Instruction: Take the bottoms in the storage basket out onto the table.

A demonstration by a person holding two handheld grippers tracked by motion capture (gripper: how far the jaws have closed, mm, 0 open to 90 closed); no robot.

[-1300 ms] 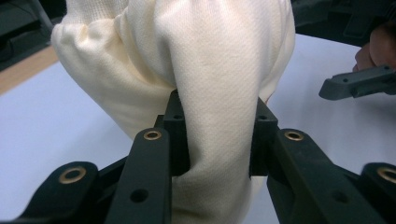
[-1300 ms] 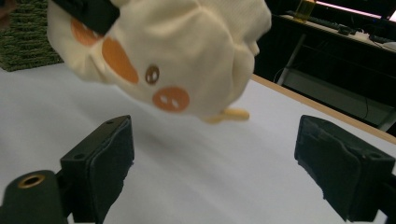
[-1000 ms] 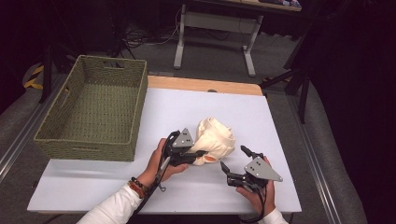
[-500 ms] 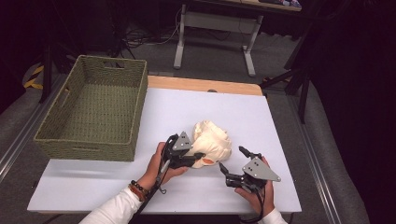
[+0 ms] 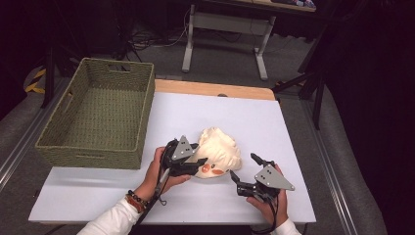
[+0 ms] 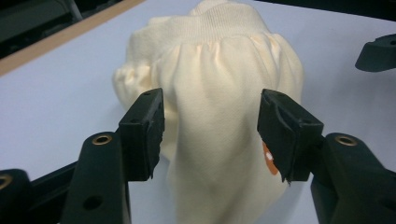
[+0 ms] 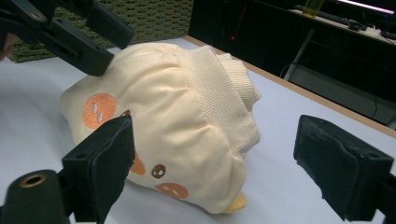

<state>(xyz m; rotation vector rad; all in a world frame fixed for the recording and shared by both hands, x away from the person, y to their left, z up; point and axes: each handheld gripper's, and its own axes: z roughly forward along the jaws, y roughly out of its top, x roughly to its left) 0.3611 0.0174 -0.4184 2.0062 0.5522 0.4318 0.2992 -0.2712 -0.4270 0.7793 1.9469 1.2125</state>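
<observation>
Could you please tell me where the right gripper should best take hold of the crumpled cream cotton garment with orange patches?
Probably the thick ribbed band of the cream cotton garment: it stands proud as a firm ridge on top. The open right gripper could come from its own side, jaws straddling the band, clear of the left gripper.

Basket (image 5: 98, 117) left of garment (image 5: 220, 149), on table (image 5: 274, 122).

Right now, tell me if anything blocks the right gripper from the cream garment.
Nothing visible does. The right gripper stands open beside the cream garment, with bare table between them. The left gripper is at the garment's other side, its jaws just opened around a fold.
</observation>
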